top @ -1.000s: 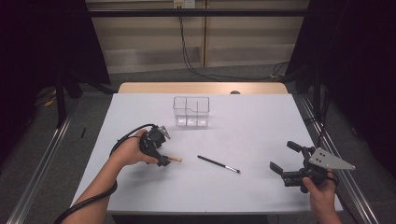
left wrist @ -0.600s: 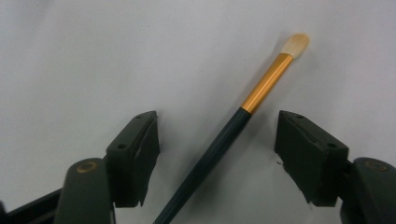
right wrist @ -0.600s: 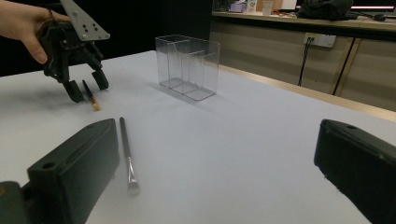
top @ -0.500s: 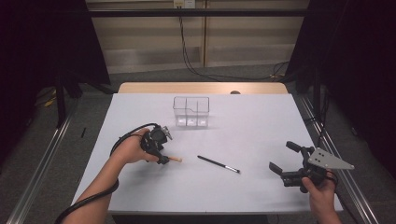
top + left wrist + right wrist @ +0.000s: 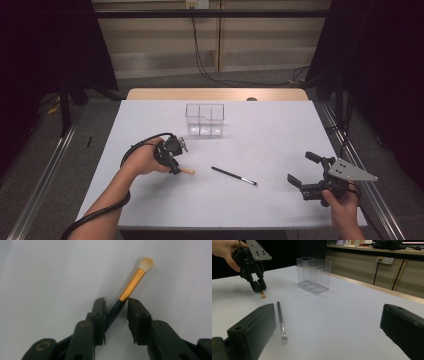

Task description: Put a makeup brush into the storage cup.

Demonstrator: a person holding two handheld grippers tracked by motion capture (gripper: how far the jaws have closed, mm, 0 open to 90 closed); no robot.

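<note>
While the left gripper (image 5: 116,305) has just been closing, its jaws stand narrow around the gold brush (image 5: 132,285) handle, one side not yet touching; the brush could pivot or slip. It lies centre frame on the table (image 5: 270,135), tip pointing upper right. The right gripper (image 5: 306,172) gapes wide, empty.
</note>
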